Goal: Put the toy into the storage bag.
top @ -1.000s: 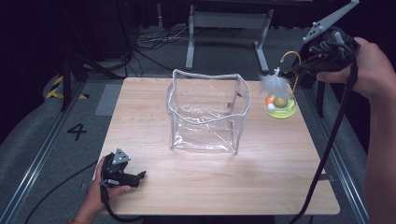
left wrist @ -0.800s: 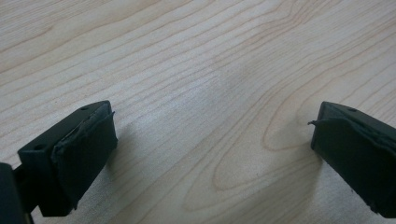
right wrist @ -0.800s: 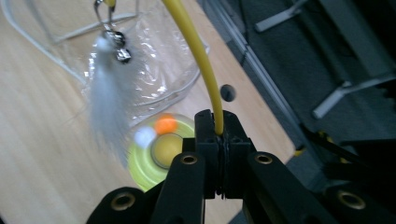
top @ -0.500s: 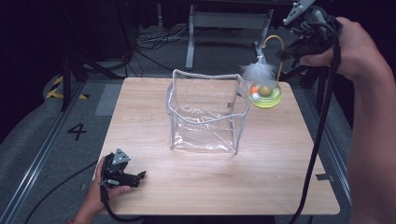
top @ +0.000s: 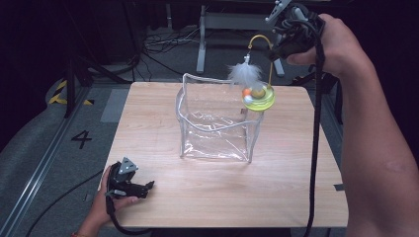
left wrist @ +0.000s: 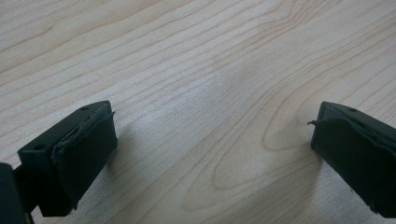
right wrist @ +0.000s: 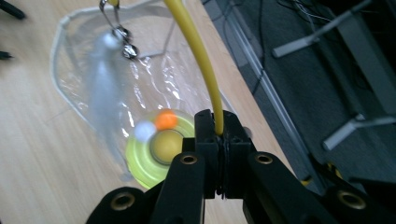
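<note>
The step in hand looks like carrying the cat toy [top: 258, 95] to the clear bag [top: 216, 123] for stowing. In the high view the right claw [top: 274, 51], at upper right of the frame, is clamped tight on the toy's yellow wire [right wrist: 198, 65]. The green disc with its balls and the white feather [top: 244, 73] hang above the bag's right rear corner, clear of the counter [top: 276, 197]. The left claw [top: 146, 186], at lower left, rests on the counter with its jaws wide apart and nothing between them. Next, I judge, the disc must be centred over the bag's open mouth and lowered inside before release; the dangling feather could snag on the rim.
</note>
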A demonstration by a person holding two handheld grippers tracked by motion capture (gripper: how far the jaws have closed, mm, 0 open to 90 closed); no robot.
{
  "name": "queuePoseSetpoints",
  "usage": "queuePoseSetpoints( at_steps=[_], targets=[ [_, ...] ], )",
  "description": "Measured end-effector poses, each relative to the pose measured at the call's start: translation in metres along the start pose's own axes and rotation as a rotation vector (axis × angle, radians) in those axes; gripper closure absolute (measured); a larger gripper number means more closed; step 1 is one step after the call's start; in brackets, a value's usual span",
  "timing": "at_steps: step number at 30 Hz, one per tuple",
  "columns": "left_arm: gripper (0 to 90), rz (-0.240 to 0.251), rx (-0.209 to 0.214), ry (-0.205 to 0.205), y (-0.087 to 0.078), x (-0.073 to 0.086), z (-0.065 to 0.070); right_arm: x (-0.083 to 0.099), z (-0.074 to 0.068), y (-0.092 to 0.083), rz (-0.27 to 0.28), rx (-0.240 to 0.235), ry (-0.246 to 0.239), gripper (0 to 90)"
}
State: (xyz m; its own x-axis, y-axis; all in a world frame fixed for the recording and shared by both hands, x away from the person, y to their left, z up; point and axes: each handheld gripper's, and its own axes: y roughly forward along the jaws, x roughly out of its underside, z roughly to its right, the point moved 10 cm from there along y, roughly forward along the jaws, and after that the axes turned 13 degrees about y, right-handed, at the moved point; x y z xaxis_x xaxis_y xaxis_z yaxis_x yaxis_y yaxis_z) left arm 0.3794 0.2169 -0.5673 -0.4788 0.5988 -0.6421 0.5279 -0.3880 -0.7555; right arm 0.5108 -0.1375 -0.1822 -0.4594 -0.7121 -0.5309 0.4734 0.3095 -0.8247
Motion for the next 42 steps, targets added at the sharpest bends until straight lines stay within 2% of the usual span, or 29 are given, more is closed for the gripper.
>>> queuePoseSetpoints(
  at_steps=[2, 4, 6, 8, 13, 19, 26, 31, 33, 36, 38, 42],
  targets=[
    [0.5, 0.000, 0.000, 0.001, 0.000, 0.000, 0.000, -0.003, -0.002, 0.005, -0.010, 0.020, -0.007, 88.2],
    [0.5, -0.001, 0.001, -0.001, 0.000, 0.000, 0.000, -0.007, -0.007, 0.009, -0.001, -0.004, -0.013, 88.2],
    [0.5, -0.001, -0.001, -0.002, 0.000, 0.000, 0.000, -0.008, -0.008, 0.018, -0.021, 0.006, -0.017, 88.2],
    [0.5, -0.001, -0.001, -0.002, 0.000, 0.000, 0.000, -0.011, -0.012, 0.022, -0.010, -0.017, -0.025, 88.2],
    [0.5, -0.001, 0.002, -0.001, 0.000, 0.000, 0.000, -0.013, -0.014, 0.035, -0.019, -0.025, -0.020, 88.2],
    [0.5, -0.001, 0.002, -0.001, 0.000, 0.000, 0.000, -0.013, -0.016, 0.046, -0.036, -0.016, -0.028, 88.2],
    [0.5, -0.001, 0.003, -0.001, 0.000, 0.000, 0.000, -0.009, -0.018, 0.064, -0.044, -0.038, -0.026, 88.1],
    [0.5, -0.002, 0.003, -0.001, 0.000, 0.000, 0.000, 0.004, -0.020, 0.083, -0.068, -0.056, -0.036, 88.1],
    [0.5, -0.002, 0.003, -0.001, 0.000, 0.000, 0.000, 0.006, -0.020, 0.086, -0.066, -0.062, -0.038, 88.1],
    [0.5, -0.002, 0.003, -0.001, 0.000, 0.000, 0.000, 0.018, -0.020, 0.097, -0.081, -0.069, -0.039, 88.1],
    [0.5, -0.002, 0.003, -0.001, 0.000, 0.000, 0.000, 0.026, -0.019, 0.105, -0.069, -0.086, -0.023, 88.1],
    [0.5, -0.001, 0.002, -0.001, 0.000, 0.000, 0.000, 0.038, -0.021, 0.113, -0.071, -0.106, -0.024, 88.1]
  ],
)
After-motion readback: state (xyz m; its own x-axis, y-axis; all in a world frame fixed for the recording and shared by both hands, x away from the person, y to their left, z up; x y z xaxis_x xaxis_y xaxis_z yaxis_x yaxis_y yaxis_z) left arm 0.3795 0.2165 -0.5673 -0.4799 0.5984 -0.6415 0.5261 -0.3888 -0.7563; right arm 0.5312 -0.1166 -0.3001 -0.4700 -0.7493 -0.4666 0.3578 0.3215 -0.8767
